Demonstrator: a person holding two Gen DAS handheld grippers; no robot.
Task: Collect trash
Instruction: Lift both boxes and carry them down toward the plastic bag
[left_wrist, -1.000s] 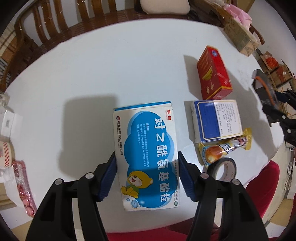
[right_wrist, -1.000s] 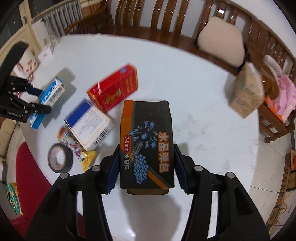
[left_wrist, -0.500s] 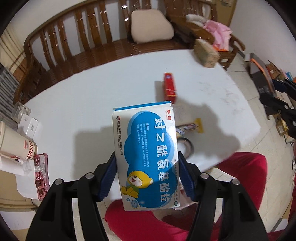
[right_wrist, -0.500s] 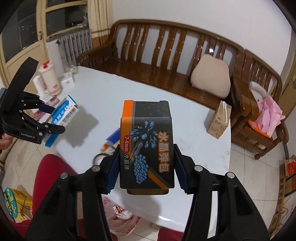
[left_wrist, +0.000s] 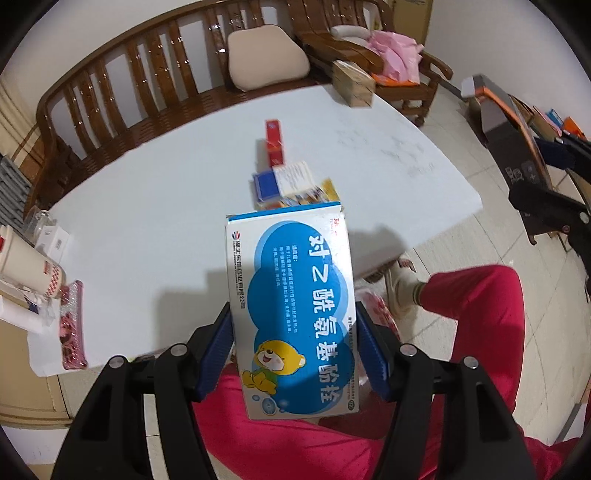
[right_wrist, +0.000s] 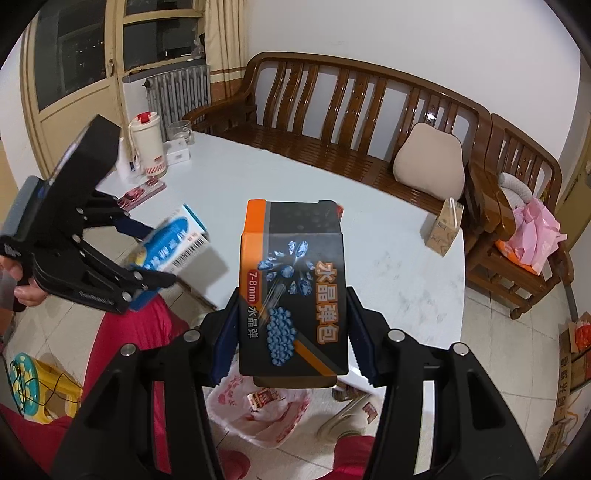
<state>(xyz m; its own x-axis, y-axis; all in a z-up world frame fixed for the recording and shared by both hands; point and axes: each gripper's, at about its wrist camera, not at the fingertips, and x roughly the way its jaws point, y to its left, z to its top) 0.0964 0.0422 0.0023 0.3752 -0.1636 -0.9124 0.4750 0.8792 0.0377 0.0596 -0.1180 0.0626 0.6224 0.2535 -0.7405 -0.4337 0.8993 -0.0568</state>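
White table (left_wrist: 155, 206) behind; left tongs (left_wrist: 291, 350) clamp blue box (left_wrist: 295, 314), right tongs (right_wrist: 291, 332) clamp black box (right_wrist: 291, 288), hiding bag (right_wrist: 258, 417) partly.

Bench (right_wrist: 332, 192) middle bare, free to pass. Clutter at 10 o'clock edge: flask (right_wrist: 148, 144), glass (right_wrist: 181, 130). Carton (right_wrist: 444, 230) stands at 3 o'clock edge. Floor at 6 o'clock: open plastic bag (right_wrist: 258, 410), shoe (right_wrist: 345, 417) beside it, red-trousered legs (left_wrist: 476, 325) crowd it.
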